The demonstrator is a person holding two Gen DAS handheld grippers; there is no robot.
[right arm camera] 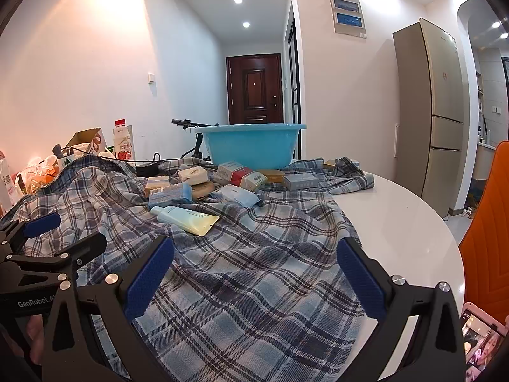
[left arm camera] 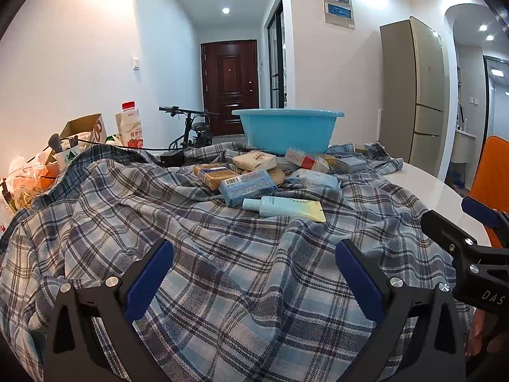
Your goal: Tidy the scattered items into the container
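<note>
Both tools wide apart and holding nothing, low over the plaid cloth, short of the pile.

The left tool (left arm camera: pixel 254 273) and right tool (right arm camera: pixel 254 273) hang side by side above the rumpled cloth (left arm camera: pixel 222 286) that covers the white table (right arm camera: pixel 397 222). The scattered things lie in a heap further on, just in front of the blue basin (left arm camera: pixel 288 132): nearest is a pale tube (left arm camera: pixel 283 207), behind it a blue wrapped packet (left arm camera: pixel 248 186), a yellow box (left arm camera: pixel 211 173) and a soft wipes pack (left arm camera: pixel 313 178) (more small boxes sit behind). All look light. I judge the tube squashy and a little slick, best pinched across its flat middle; the boxes are stiffer, so take them across the narrow sides. The loose cloth may drag along.
</note>
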